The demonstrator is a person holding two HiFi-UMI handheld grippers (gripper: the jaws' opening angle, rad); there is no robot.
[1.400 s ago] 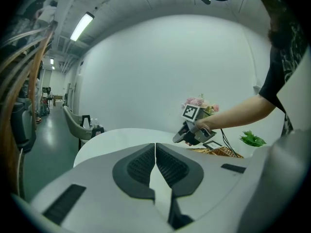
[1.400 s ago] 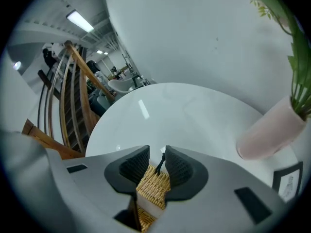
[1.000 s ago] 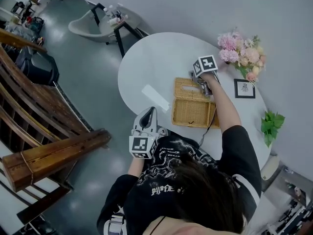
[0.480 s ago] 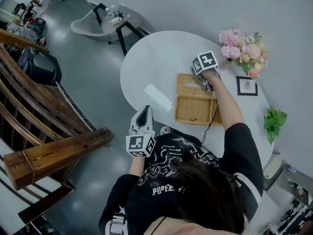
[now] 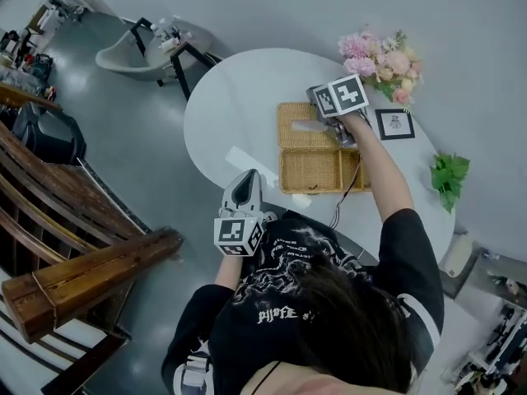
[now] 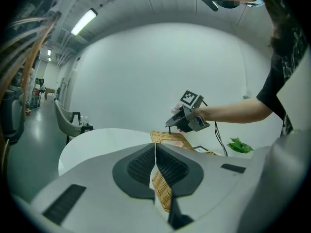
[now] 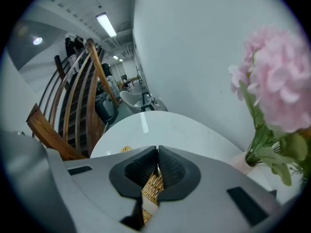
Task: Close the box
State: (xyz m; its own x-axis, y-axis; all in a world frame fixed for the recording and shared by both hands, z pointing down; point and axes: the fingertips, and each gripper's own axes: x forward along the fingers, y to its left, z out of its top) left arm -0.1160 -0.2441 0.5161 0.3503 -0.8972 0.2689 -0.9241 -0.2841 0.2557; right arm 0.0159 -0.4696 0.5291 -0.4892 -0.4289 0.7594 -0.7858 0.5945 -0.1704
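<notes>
— Where's the box (image 5: 317, 171), and how does it look?

— On the white oval table (image 5: 239, 113), near the person's edge. It's a rectangular box of tan woven wicker, open. The lid (image 5: 298, 130) is swung back behind the base and joined to it along one long side. It's wicker too, with a long slot in the middle. In the left gripper view its free edge seems tilted up off the table.

— And the grippers?

— The right gripper (image 5: 313, 95) is at the lid's far edge. Its jaws have just been closing and now pinch a thin dark loop (image 7: 157, 170) there, with wicker showing under the ribbed pads. The left gripper (image 5: 246, 179) is off the table's near edge, well apart from the box. Its jaws are pressed together on nothing.

— What's around it?

— A bunch of pink flowers (image 5: 379, 56) stands past the lid, close to the right gripper. A small dark picture frame (image 5: 394, 123) is just beside the box, and a leafy green plant (image 5: 447, 175) is further along. A black cable (image 5: 342, 196) trails from the right gripper over the base's corner.
</notes>
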